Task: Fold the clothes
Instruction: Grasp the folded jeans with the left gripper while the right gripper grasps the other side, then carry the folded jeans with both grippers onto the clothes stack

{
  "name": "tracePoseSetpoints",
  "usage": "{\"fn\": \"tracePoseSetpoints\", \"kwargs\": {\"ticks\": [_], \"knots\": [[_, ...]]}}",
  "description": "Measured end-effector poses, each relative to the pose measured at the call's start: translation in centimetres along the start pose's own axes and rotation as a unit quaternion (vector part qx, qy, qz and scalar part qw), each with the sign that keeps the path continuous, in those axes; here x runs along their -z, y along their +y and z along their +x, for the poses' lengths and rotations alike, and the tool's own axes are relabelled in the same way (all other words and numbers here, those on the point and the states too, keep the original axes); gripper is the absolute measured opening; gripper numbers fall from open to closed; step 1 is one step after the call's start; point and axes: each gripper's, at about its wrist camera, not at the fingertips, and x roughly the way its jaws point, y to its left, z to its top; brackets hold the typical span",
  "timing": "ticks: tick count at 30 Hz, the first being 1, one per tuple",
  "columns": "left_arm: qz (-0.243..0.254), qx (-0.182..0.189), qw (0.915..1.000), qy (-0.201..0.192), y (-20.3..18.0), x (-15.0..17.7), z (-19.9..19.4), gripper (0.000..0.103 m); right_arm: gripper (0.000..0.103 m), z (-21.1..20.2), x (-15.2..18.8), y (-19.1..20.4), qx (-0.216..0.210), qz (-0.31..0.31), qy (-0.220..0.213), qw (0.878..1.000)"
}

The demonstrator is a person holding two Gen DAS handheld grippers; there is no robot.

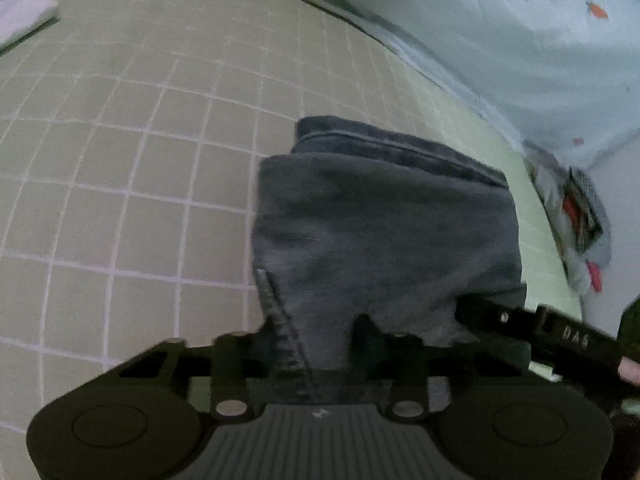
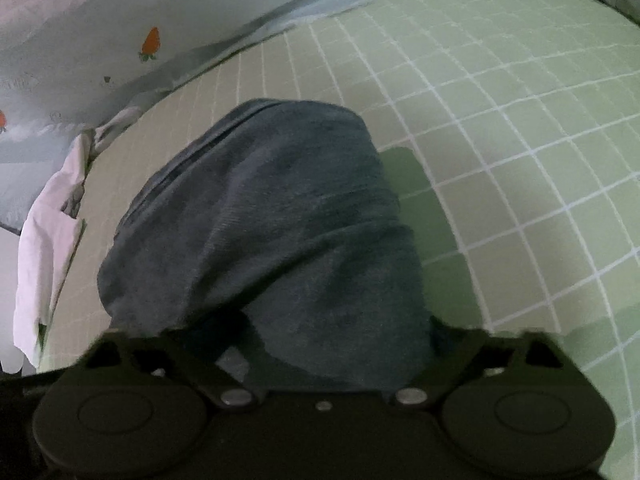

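Observation:
A dark grey pair of jeans hangs bunched over a green sheet with a white grid. Its zipper and waistband show in the left wrist view. My left gripper is shut on the jeans near the zipper; its fingertips are hidden in the cloth. The right gripper shows at the lower right of that view, also in the cloth. In the right wrist view the jeans drape forward from my right gripper, which is shut on them. Its fingertips are hidden under the fabric.
A pale blue quilt with small orange prints lies along the far side of the green sheet. A crumpled heap of clothes sits at the sheet's edge. A white garment lies at the left edge.

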Motion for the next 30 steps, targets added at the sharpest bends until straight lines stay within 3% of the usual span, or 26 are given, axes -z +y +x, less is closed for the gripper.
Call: {"fn": "tracePoseSetpoints", "kwargs": {"ticks": [2,4,7,12,17,23,30], "knots": [[-0.003,0.001,0.9999,-0.013,-0.3,0.3,-0.6,0.021,0.062,-1.1,0.4,0.0,-0.006,-0.010,-0.016,1.000],[0.005,-0.001,0.9997,-0.026,-0.9,0.7,-1.4,0.016,0.049,-2.4,0.7,-0.1,-0.020,-0.024,-0.031,0.999],[0.037,-0.020,0.9977,-0.052,-3.8,1.4,-2.4,0.015,0.041,-4.5,0.8,-0.5,-0.050,-0.037,-0.050,0.997],[0.061,-0.030,0.9933,-0.093,-9.7,3.4,-4.2,0.015,0.039,-8.9,-0.1,-4.0,-0.086,-0.042,-0.093,0.991],[0.084,-0.026,0.9871,-0.134,-19.9,5.6,-4.2,0.015,0.039,-15.1,-3.1,-11.0,-0.105,-0.054,-0.140,0.983],[0.126,0.020,0.9785,-0.162,-33.9,6.8,-0.6,0.015,0.040,-22.5,-8.2,-22.1,-0.100,-0.066,-0.204,0.972],[0.181,0.092,0.9651,-0.165,-49.0,4.9,5.4,0.015,0.040,-29.6,-16.3,-32.9,-0.045,-0.097,-0.265,0.958]]}}
